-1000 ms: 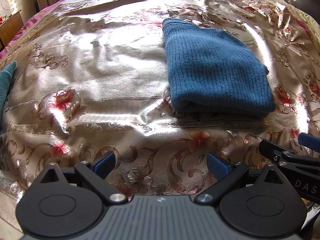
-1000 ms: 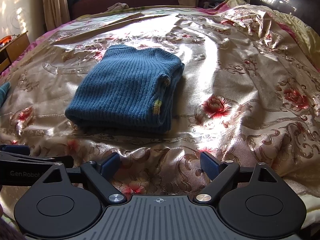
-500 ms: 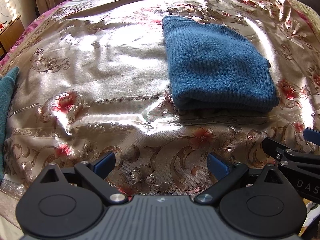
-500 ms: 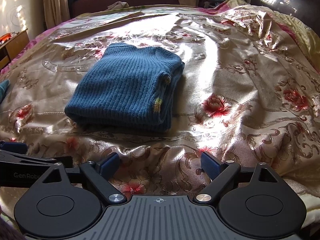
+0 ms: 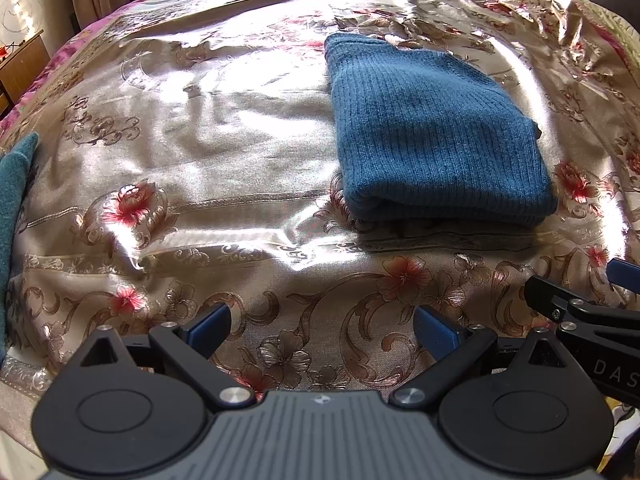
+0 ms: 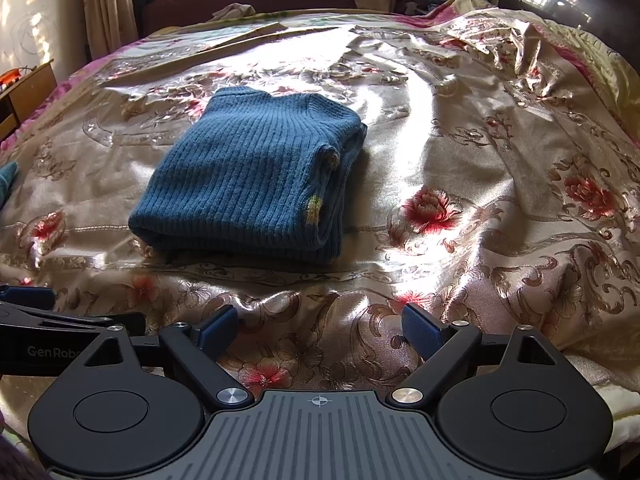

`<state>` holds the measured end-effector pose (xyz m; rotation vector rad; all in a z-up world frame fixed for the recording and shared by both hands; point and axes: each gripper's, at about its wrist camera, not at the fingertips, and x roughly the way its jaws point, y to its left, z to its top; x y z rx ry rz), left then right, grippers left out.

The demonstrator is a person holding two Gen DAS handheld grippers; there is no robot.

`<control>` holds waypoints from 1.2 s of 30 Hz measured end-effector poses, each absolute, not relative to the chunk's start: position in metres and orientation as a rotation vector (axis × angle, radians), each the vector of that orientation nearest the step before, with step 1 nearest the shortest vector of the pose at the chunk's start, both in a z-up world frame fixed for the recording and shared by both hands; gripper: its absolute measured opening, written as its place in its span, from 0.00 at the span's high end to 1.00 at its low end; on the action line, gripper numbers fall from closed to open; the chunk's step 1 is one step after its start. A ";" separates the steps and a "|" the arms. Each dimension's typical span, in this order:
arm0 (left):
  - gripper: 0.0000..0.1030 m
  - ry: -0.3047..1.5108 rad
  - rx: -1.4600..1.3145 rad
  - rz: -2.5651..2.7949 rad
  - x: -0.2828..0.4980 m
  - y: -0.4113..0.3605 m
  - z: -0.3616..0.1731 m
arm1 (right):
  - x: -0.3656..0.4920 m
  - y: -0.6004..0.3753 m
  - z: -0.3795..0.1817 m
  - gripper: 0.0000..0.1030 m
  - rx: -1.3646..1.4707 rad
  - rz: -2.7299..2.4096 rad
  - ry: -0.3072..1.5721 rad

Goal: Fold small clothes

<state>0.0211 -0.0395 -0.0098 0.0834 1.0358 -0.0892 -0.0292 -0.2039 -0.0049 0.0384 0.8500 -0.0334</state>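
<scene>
Blue knit sweater (image 6: 256,176) sits folded mid-bedspread (image 6: 480,184), both claws empty and spread wide, left gripper (image 5: 322,326), right gripper (image 6: 320,326) hovering short of it; fold looks done, next probably the teal garment (image 5: 14,200) at left edge.

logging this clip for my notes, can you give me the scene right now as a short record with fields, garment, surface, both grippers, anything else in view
garment: blue ribbed knit sweater, folded into a compact rectangle, lying flat
surface: shiny gold floral bedspread, wrinkled at the far right
left gripper: open, nothing between the jaws, short of the sweater
right gripper: open, empty, also short of the sweater
contact: neither gripper touches the sweater
other cloth: teal fabric at the left edge, only partly in view
task state: sweater looks folded already
</scene>
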 end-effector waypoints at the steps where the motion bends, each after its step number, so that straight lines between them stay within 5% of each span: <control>1: 0.01 1.037 0.086 -0.088 0.021 -0.040 -0.010 | -0.029 -0.203 -0.005 0.12 0.037 -0.035 0.852; 36: 0.01 1.031 0.081 -0.089 0.020 -0.040 -0.007 | -0.030 -0.203 -0.001 0.12 0.046 -0.061 0.879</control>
